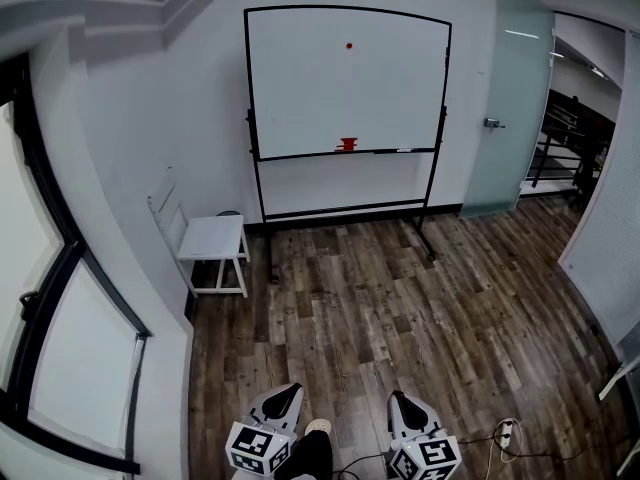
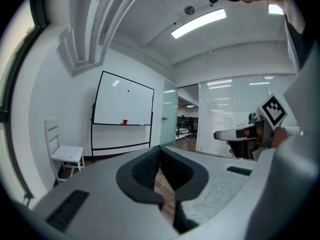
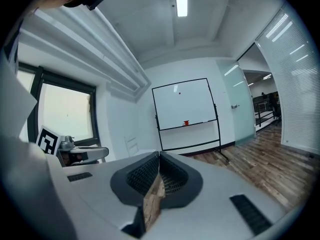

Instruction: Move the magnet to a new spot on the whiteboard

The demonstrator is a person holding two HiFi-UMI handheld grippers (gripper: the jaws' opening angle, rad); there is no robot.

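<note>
Mostly the near things are cut off: in the head view only the tips and marker cubes of the left hand-held gripper and the right hand-held gripper show at the bottom edge, with the person's dark trouser leg between them. Each gripper view shows its own jaws closed tip to tip and holding nothing. The magnet is a tiny red dot on the whiteboard, about midway across and close to the top edge, well apart from both grippers on the far side of the room. A second red thing sits on the board's tray directly below it, too small to identify, with a dark marker lying along the tray to its right. A white chair stands by the wall left of the board's stand, and a frosted glass door is to the right. Wooden floor stretches from the grippers to the stand, and a power strip with cables lies near the right hand-held gripper. The magnet sits flat on the upright board, facing the room; it reads as a round spot, and no long axis can be made out
</note>
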